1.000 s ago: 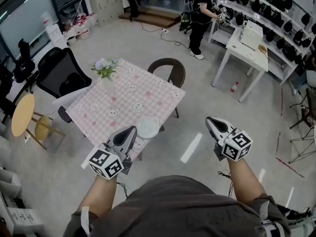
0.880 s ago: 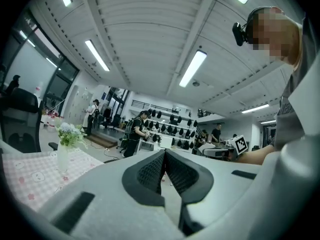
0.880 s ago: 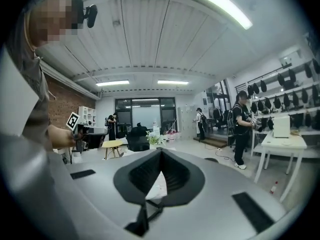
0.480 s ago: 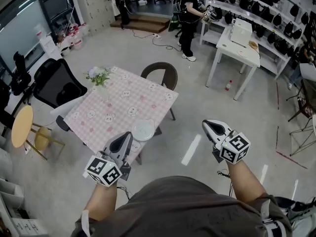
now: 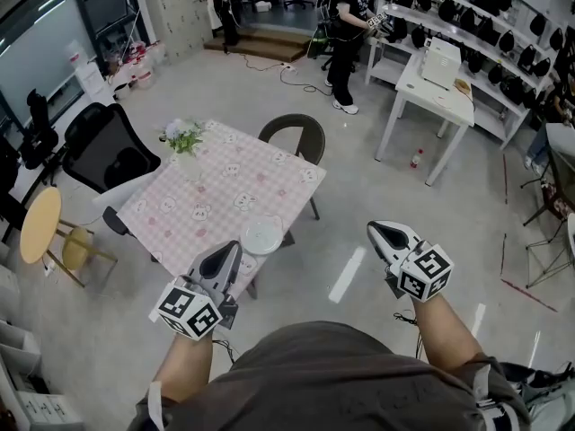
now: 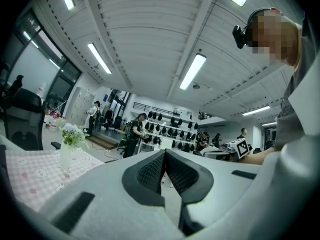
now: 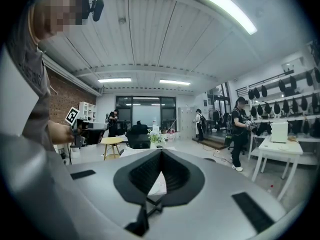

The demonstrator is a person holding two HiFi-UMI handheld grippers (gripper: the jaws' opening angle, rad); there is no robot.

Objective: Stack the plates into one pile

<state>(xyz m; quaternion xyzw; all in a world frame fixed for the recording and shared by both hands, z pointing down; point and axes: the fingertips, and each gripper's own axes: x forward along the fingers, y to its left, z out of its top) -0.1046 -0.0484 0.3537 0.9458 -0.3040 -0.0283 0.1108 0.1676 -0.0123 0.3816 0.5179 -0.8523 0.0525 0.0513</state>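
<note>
A pale round plate [image 5: 262, 237] lies near the front corner of the pink checked table [image 5: 207, 196]; I cannot tell whether it is one plate or a pile. My left gripper [image 5: 232, 246] hangs just left of that plate, over the table's front corner, shut and empty. My right gripper [image 5: 376, 229] is off to the right over the bare floor, well away from the table, also shut with nothing in it. In the left gripper view the shut jaws of the left gripper [image 6: 164, 152] point level past the tablecloth [image 6: 30, 174]. The right gripper view shows the right gripper [image 7: 161, 152] with its pads together.
A vase of flowers [image 5: 184, 142] stands at the table's far left corner. A brown chair [image 5: 297, 133] is behind the table, a black office chair [image 5: 112, 146] and a round wooden stool [image 5: 40, 218] to its left. A white desk [image 5: 440, 74], shelves and a person [image 5: 346, 25] are at the back right.
The view has shifted a little. Both grippers stay shut and hold almost the same places beside the table; the plate has not moved.
</note>
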